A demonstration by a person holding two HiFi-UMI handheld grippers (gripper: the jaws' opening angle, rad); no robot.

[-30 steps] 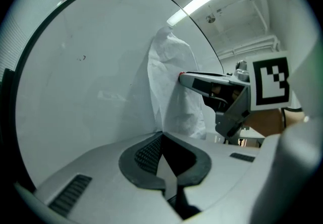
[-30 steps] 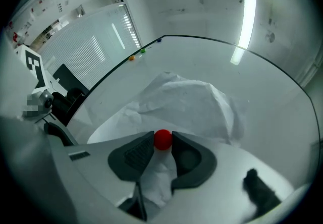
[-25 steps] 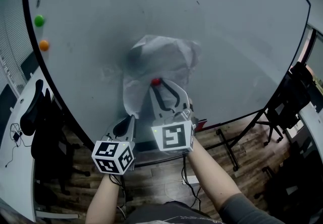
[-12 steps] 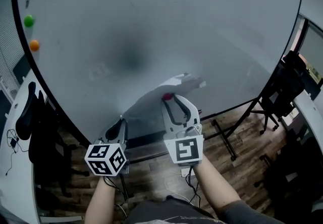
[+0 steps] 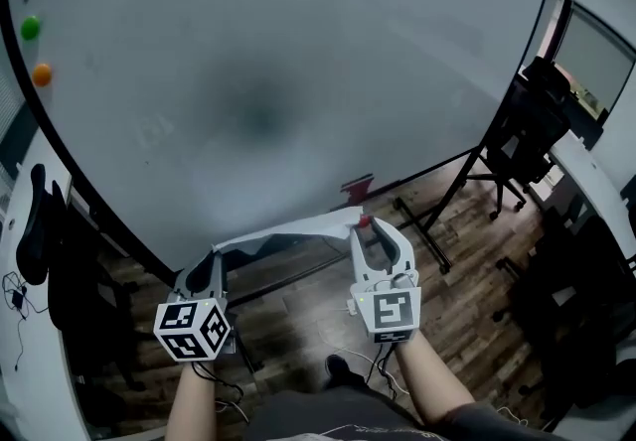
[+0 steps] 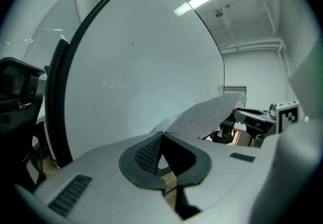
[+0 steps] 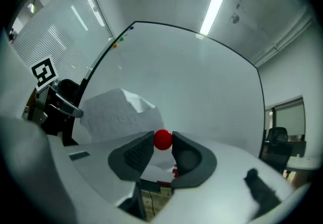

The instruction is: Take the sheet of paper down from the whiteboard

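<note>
Whiteboard (image 5: 298, 52) stands upright. Sheet of paper (image 5: 288, 227) is off it, held low in front of its lower edge. Left gripper (image 5: 215, 258): jaws clenched on the paper's edge. Right gripper (image 5: 366, 226): jaws grasping a red magnet (image 5: 365, 221).

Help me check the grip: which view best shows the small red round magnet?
Right gripper view: the small red round magnet sits large, clamped in the right gripper. The head view shows it tiny; the left gripper view, barely a red speck.
</note>
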